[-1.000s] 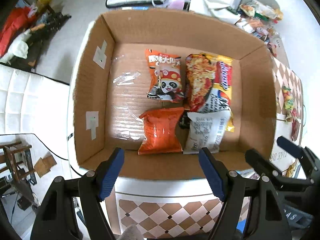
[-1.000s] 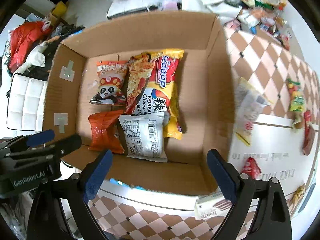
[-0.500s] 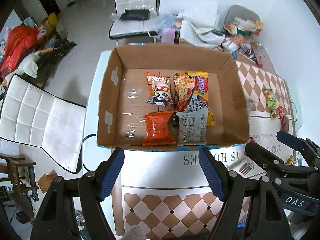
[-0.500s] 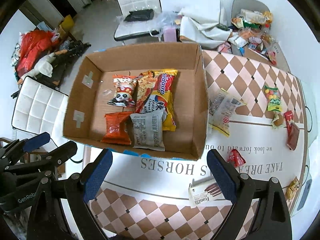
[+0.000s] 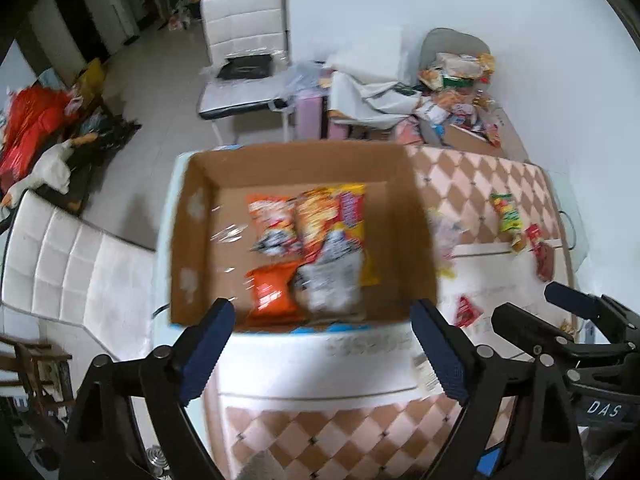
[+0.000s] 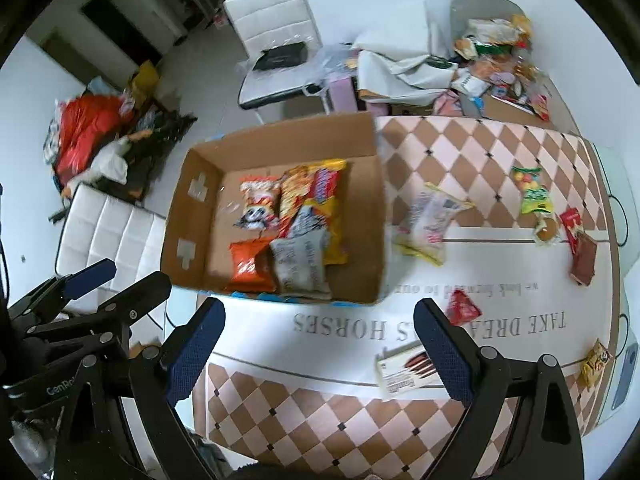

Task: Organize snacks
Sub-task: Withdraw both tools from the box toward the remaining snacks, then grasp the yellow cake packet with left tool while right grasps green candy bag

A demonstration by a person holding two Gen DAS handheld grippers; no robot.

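Snack packets lie scattered right of the open brown cardboard box (image 6: 276, 216). Nearest, the flat white biscuit carton (image 6: 404, 368) sits long axis sideways by the released, empty right hand-held gripper (image 6: 320, 340); left hand-held gripper (image 5: 320, 344) also released.

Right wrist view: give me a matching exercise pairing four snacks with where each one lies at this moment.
Things:
1. orange packet
2. white biscuit box
3. green candy bag
4. small red wrapper

Places:
A. on the table, far right, on the checkered part
B. on the table just outside the near right corner of the cardboard box
C. inside the cardboard box, near left
D. on the table beside the right tongs' right finger

Pairs: 1-C, 2-D, 3-A, 4-B
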